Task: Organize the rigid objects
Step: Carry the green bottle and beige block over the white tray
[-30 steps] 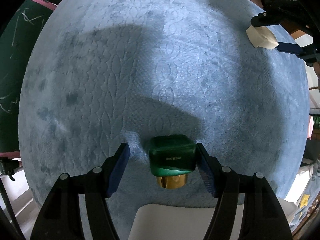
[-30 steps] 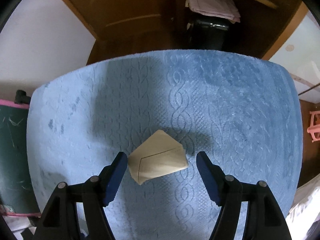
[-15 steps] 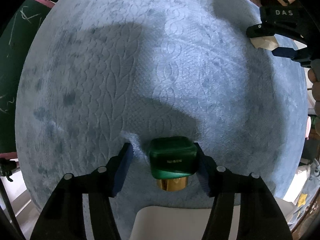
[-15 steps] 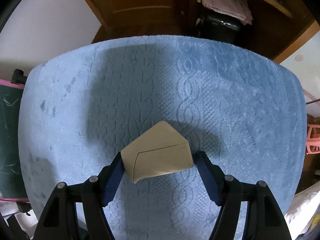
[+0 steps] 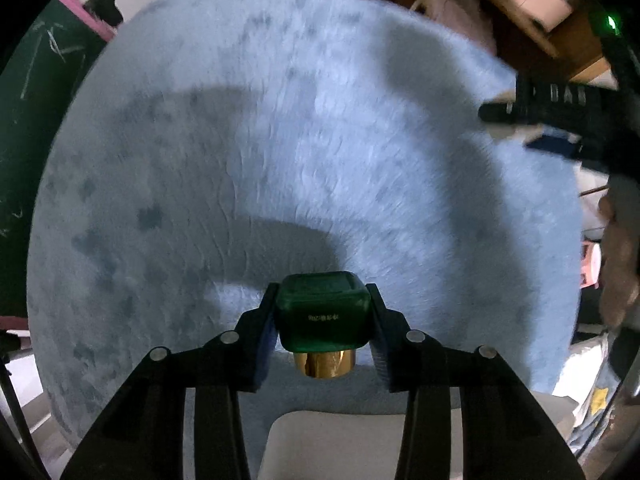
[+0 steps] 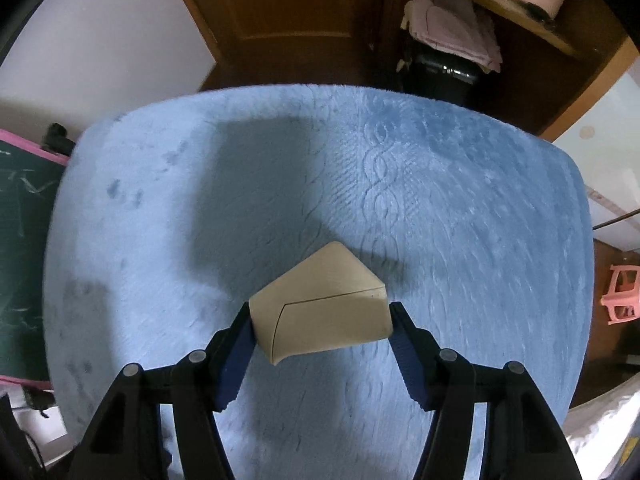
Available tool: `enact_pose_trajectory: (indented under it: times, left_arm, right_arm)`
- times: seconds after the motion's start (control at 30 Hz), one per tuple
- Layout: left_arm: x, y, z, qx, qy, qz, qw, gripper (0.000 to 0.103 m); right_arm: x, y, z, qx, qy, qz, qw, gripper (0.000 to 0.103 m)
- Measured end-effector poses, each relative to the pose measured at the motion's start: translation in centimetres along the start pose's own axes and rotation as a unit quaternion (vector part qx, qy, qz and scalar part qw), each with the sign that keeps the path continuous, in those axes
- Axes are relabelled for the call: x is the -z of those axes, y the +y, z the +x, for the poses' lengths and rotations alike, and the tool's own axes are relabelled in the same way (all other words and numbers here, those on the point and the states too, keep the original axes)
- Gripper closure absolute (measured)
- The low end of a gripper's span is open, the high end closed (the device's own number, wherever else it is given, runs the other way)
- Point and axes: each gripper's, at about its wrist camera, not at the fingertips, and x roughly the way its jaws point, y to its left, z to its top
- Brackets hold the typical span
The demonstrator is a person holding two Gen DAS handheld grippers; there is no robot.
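Observation:
A dark green square bottle with a gold cap sits between the pads of my left gripper. The jaws are closing and both pads press its sides; it hangs above the blue plush cover. My right gripper holds a beige box slantwise by two corners, its jaws also closing, a little above the blue plush cover. In the left wrist view the right gripper shows blurred at the upper right, with a person's hand below it.
A green chalkboard stands off the cover's left edge. Beyond the far edge are a wooden door, a black bin and folded pink cloths. A pink stool is at the right. A white surface lies below the left gripper.
Both grippers' jaws came in until the pads met the bottle and the box. Both grippers then rose with their loads, so the cover looks smaller and farther away.

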Motion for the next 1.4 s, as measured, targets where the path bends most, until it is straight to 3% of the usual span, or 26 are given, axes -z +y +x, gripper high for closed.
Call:
enact_pose_trajectory:
  times: [0.17, 0.4, 0.57, 0.73, 0.87, 1.03, 1.17, 1.4]
  left_arm:
    - [1.6, 0.1, -5.8, 0.047, -0.062, 0.026, 0.9966, 0.060]
    - [5.0, -3.6, -13.1, 0.048, -0.117, 0.104, 0.9865, 0.060]
    - [7.6, -5.2, -15.5, 0.039, -0.115, 0.139, 0.9828, 0.060]
    - [10.9, -5.6, -16.5, 0.032, -0.109, 0.152, 0.9819, 0.060]
    - [13.4, -6.1, -15.6, 0.021, -0.093, 0.160, 0.9825, 0.060]
    - [16.1, -6.6, -13.3, -0.002, -0.067, 0.178, 0.9817, 0.060]
    - [17.5, -6.5, -11.4, -0.020, -0.048, 0.185, 0.9813, 0.060]
    - [17.4, -6.1, -9.4, -0.068, -0.054, 0.190, 0.9779, 0.060]
  right_arm:
    - [3.1, 0.0, -6.2, -0.045, -0.051, 0.000, 0.998, 0.038]
    - [9.6, -0.9, -15.2, -0.090, -0.117, 0.000, 0.989, 0.038]
    - [16.0, -1.2, -20.3, -0.104, -0.141, 0.003, 0.985, 0.038]
    - [22.7, -2.1, -22.9, -0.099, -0.153, 0.017, 0.983, 0.038]
    - [26.7, -3.1, -22.5, -0.089, -0.149, 0.037, 0.984, 0.038]
    - [31.1, -1.9, -19.4, -0.047, -0.106, 0.028, 0.993, 0.038]
    - [33.2, -0.5, -16.8, -0.024, -0.079, 0.007, 0.997, 0.038]
    - [35.1, 0.5, -13.2, 0.022, -0.042, -0.006, 0.999, 0.038]
